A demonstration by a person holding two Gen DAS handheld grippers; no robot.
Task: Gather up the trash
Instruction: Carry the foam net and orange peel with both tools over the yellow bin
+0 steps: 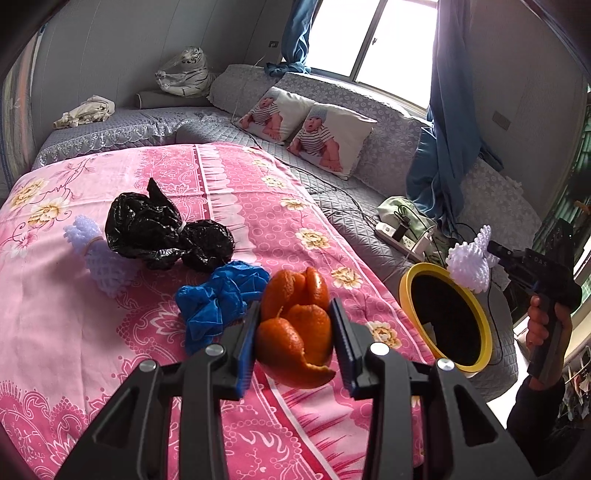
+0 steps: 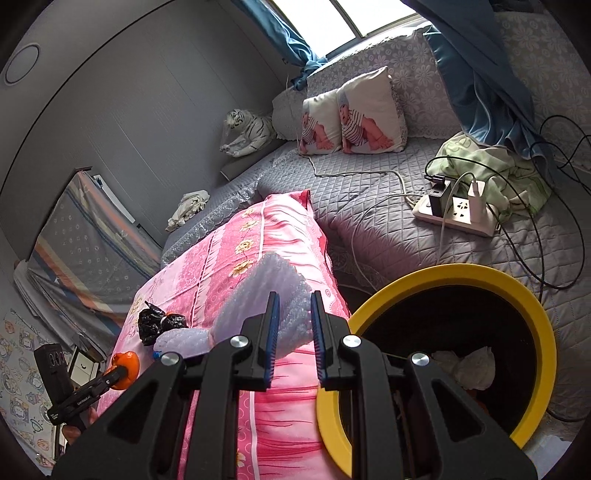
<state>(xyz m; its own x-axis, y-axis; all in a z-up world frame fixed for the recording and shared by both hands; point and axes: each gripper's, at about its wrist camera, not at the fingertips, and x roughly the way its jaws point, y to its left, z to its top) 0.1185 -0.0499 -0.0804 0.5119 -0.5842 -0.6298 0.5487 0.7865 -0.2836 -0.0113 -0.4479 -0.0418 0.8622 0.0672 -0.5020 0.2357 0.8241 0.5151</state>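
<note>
The left claw [image 1: 295, 332] pinches a curled orange peel [image 1: 295, 325] between its blue pads, held above the pink cloth [image 1: 92, 332]. The right claw [image 2: 293, 332] is closed on a white foam net [image 2: 273, 295]; in the left wrist view that net [image 1: 469, 262] hangs just over the near rim of the bin [image 1: 410, 284], with a hand [image 1: 546, 325] on the grip, its sleeve cut off by the frame edge.

In the right wrist view the claw's arms cover the bin's near side [image 2: 546, 332]. The bin has a yellow rim and a dark inside; crumpled white paper [image 2: 469, 365] lies in it, and whatever else is there is too dark to make out.

A black bag [image 1: 162, 232], a blue bag [image 1: 218, 295] and a second foam net [image 1: 99, 254], blurred, lie on the cloth. The blue bag touches the black one. What the cloth is spread over cannot be told.

Behind is a grey quilted bed [image 1: 332, 184] with two printed pillows [image 1: 306, 125], a power strip [image 2: 458, 210] with plugs and cables, a green cloth [image 2: 491, 166], a toy tiger [image 1: 184, 70], blue curtains [image 1: 447, 110] and a bright window [image 1: 369, 33].
</note>
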